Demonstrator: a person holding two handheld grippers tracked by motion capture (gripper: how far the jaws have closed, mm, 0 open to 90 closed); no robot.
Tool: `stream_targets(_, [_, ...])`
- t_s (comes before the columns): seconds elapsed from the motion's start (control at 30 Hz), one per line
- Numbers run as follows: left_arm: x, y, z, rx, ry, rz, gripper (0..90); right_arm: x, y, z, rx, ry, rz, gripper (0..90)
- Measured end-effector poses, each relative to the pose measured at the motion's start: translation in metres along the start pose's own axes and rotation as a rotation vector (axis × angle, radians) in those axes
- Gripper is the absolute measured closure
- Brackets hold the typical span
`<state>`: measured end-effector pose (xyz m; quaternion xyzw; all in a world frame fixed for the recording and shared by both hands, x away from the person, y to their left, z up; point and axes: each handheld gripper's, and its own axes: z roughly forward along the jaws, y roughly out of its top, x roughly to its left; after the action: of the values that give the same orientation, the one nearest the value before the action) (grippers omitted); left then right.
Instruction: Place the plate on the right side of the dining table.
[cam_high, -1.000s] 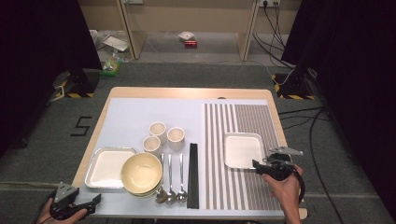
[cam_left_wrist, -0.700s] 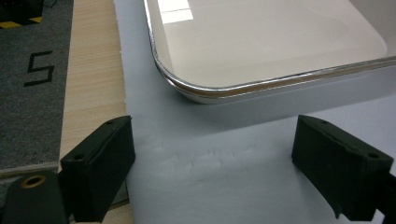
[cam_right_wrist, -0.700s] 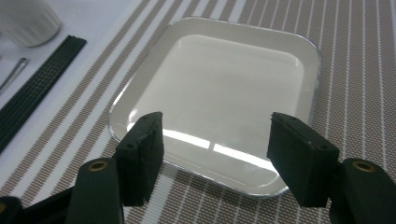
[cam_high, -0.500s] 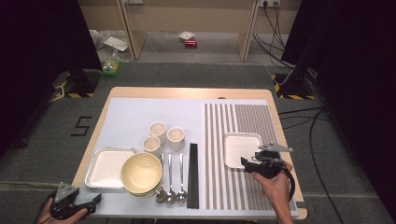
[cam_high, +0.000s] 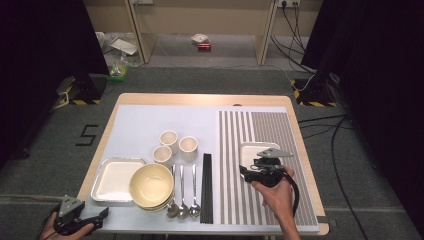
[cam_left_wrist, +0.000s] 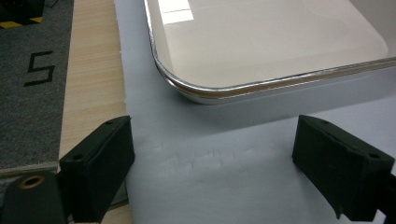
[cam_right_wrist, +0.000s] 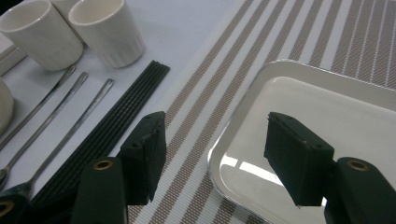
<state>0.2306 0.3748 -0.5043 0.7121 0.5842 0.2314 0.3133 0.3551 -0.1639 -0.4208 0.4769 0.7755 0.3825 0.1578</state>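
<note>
High view: right gripper (cam_high: 246, 171) is now hanging over the near-left corner of the small white tray (cam_high: 248, 151) on the striped mat (cam_high: 280, 130); a second ago it was sitting off the tray's right edge. Jaws are standing apart, having just been closing a little, straddling the tray's rim, probably without touching it. Left gripper (cam_high: 102, 214) is waiting unmoved at the table's near-left corner, jaws wide apart, empty, near the large tray (cam_left_wrist: 210, 91).
</note>
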Motion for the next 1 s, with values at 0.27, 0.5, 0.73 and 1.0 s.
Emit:
stream_targets(0.27, [-0.001, 0.000, 0.000, -0.003, 0.004, -0.008, 11.1, 0.013, 0.006, 0.007, -0.002, 0.031, -0.015, 39.3])
stream_targets(0.5, [-0.001, 0.000, 0.001, -0.003, 0.006, -0.012, 10.7, 0.020, 0.010, 0.010, -0.013, 0.061, -0.014, 39.1])
stream_targets(0.73, [-0.002, 0.000, 0.001, -0.001, 0.006, -0.010, 10.0, 0.031, 0.015, 0.013, -0.021, 0.084, -0.033, 38.8])
stream_targets(1.0, [-0.002, 0.000, 0.001, -0.001, 0.009, -0.010, 10.0, 0.043, 0.018, 0.021, -0.019, 0.117, -0.058, 37.6])
